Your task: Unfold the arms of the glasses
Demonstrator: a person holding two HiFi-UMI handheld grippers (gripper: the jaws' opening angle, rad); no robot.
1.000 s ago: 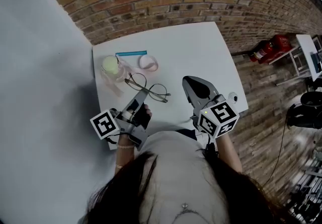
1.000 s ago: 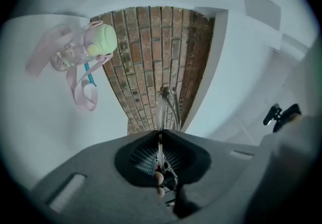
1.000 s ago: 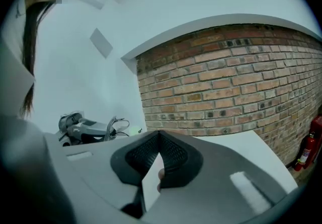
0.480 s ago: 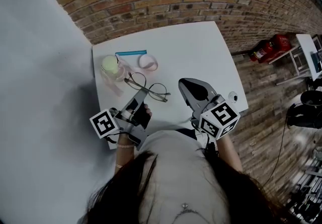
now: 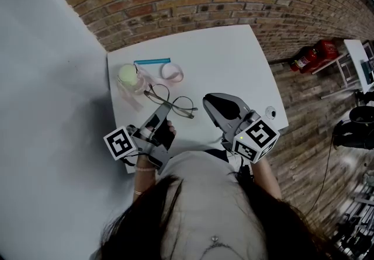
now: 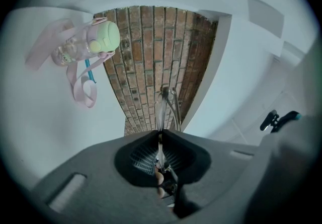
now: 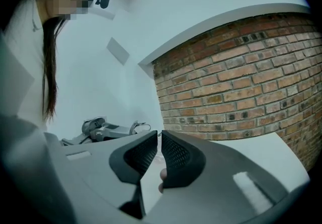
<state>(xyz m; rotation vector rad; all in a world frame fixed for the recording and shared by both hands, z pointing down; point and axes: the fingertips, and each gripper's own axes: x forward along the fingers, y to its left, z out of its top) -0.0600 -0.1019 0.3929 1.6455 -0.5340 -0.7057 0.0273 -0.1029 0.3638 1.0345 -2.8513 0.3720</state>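
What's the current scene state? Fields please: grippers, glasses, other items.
left gripper: shut on a thin part of the glasses
right gripper: jaws together, nothing between them, right of the glasses, apart from them
glasses: over the white table; resting or lifted, cannot tell
other items: bottle with green lid, pink strap, blue stick, all beyond the glasses

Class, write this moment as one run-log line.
left gripper: shut on glasses | right gripper: shut, empty, apart from glasses
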